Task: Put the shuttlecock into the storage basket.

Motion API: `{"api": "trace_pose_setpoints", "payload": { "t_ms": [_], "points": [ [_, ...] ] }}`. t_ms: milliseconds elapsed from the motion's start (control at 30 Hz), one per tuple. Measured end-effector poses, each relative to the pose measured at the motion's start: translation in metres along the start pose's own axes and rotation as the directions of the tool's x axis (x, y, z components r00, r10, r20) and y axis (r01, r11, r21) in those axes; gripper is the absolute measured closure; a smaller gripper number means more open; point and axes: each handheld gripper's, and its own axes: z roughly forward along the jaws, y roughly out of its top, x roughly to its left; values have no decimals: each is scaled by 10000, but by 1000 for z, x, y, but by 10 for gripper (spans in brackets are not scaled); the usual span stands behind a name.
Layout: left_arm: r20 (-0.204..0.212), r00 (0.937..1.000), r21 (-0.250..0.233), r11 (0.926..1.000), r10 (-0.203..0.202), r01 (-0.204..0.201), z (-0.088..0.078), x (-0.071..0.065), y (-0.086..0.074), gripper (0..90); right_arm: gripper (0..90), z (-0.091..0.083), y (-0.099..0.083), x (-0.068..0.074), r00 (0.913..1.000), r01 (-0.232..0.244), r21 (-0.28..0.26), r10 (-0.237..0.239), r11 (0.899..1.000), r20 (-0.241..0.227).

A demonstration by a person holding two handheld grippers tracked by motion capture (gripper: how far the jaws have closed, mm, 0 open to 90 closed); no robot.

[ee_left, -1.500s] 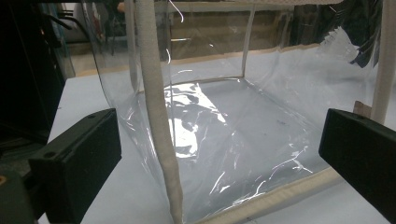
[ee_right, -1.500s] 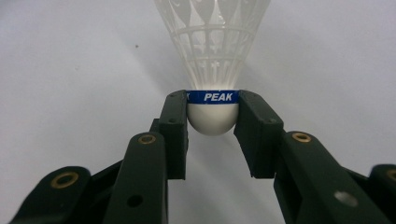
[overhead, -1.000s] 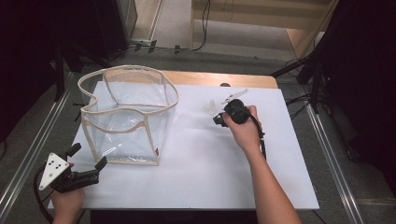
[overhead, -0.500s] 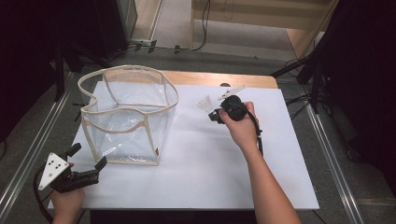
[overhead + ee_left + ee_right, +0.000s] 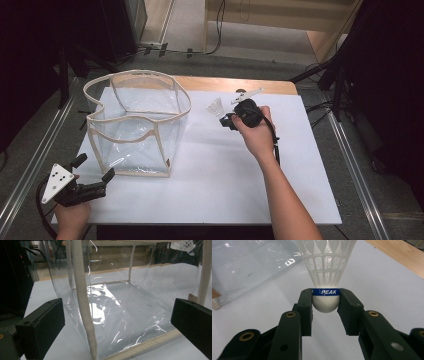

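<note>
A white plastic shuttlecock (image 5: 325, 277) with a blue band is pinched at its round cork between the jaws of my right gripper (image 5: 325, 303), skirt pointing away. In the high view the shuttlecock (image 5: 215, 107) hangs above the white board, right of the clear bag, with my right gripper (image 5: 227, 120) shut on it. The clear plastic bag (image 5: 137, 122) with cream trim stands upright and open-topped at the left. My left gripper (image 5: 95, 175) sits open at the front left corner, jaws wide apart and facing the bag's near wall (image 5: 120, 315).
A white board (image 5: 225, 190) covers the table, with a wooden strip (image 5: 240, 84) along its far edge. A small white object (image 5: 247, 94) lies near that far edge behind my right hand. Metal rails run along both sides of the table.
My right gripper has lifted a little with the shuttlecock and drifted slightly toward the bag. The left gripper has stayed where it was.
</note>
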Motion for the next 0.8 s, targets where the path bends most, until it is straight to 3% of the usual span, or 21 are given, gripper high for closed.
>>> {"api": "trace_pose_setpoints", "payload": {
  "t_ms": [800],
  "points": [
    [25,10000,25,10000,31,-31,1,-1,0,0,634,-14,19,18,9994,281,-627,-292,9976,-163]
  ]
}}
